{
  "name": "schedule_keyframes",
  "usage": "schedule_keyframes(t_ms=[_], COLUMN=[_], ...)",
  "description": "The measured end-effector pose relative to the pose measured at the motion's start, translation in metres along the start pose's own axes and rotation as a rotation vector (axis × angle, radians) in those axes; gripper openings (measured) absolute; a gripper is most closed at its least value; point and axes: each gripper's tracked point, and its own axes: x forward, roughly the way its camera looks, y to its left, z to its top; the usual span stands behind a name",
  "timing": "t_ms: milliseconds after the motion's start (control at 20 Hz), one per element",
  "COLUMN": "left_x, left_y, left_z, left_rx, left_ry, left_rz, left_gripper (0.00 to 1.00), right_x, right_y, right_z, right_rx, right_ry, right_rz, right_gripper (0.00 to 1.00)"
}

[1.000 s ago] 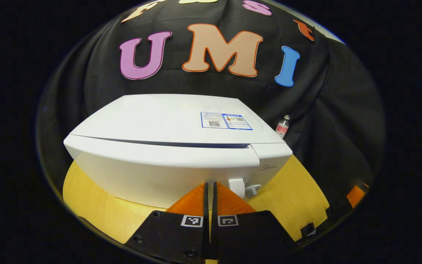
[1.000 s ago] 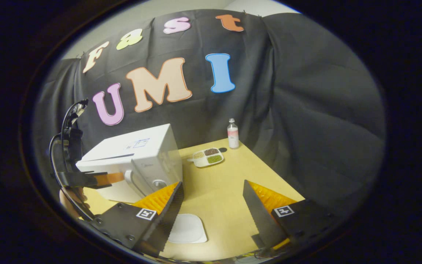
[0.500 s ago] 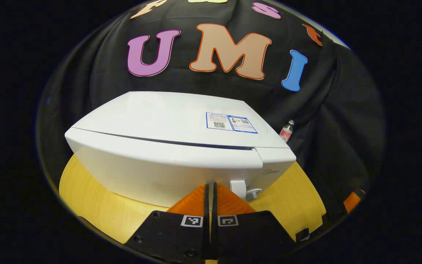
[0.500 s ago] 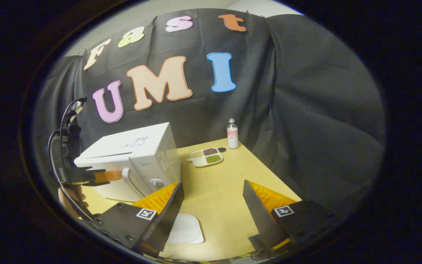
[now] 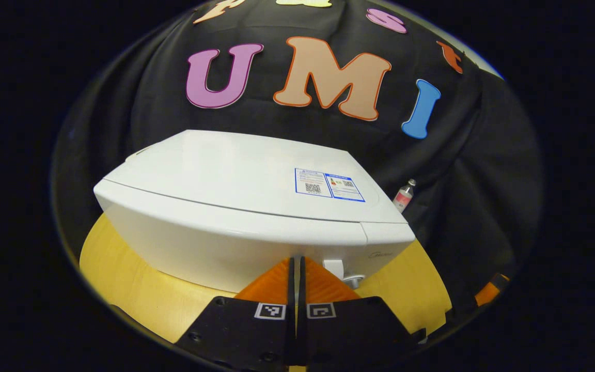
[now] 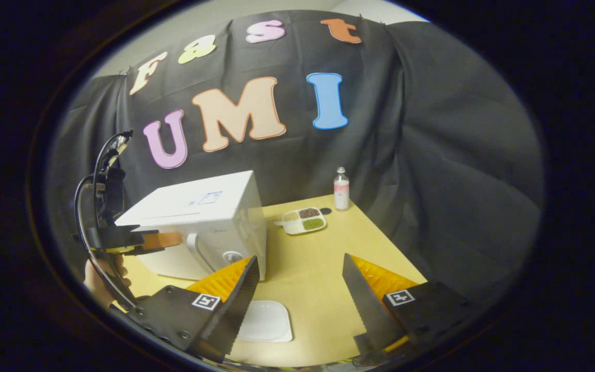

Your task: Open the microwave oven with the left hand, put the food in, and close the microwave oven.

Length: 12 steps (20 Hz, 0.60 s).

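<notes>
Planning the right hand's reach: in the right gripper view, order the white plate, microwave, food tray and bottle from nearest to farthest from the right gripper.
1. White plate, just ahead, left of the right gripper.
2. Microwave, left.
3. Food tray, mid-table.
4. Bottle, by the back cloth.

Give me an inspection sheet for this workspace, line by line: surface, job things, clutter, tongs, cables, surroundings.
Surface: pale wooden table, bare in the middle.
Job's things: white box-shaped microwave oven, door shut, handle on its front; white divided food tray with brown and green portions, behind it on the table.
Clutter: small clear bottle with pink label at the far edge; white flat square plate near the right tongs.
Grippers: left tongs shut, empty, tips at the microwave's front by the handle; right tongs open, empty, above the table.
Cables: black cable looping off the left tongs.
Surroundings: black cloth wall; a hand under the left tongs.
</notes>
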Motion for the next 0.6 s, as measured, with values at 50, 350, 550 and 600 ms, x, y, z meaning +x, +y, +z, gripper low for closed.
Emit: schedule_keyframes(t_ms=[50, 350, 550, 600], left_x=[-0.010, -0.070, -0.103, -0.111], left_y=[-0.005, -0.004, 0.016, 0.020], left_z=[0.005, 0.030, 0.038, 0.042], left_rx=[0.000, 0.066, 0.163, 0.178], left_ry=[-0.016, -0.114, -0.145, -0.162], left_rz=[-0.011, -0.002, 0.063, 0.088], left_gripper=[0.02, 0.11, 0.48, 0.62], right_x=[0.001, -0.002, -0.009, -0.012], right_y=[0.001, 0.011, 0.020, 0.023], right_z=[0.006, 0.048, 0.072, 0.076], right_rx=[-0.004, -0.016, -0.051, -0.053], right_ry=[-0.005, -0.061, -0.107, -0.115], right_rz=[0.005, 0.057, 0.104, 0.118], right_gripper=[0.92, 0.92, 1.00, 0.92])
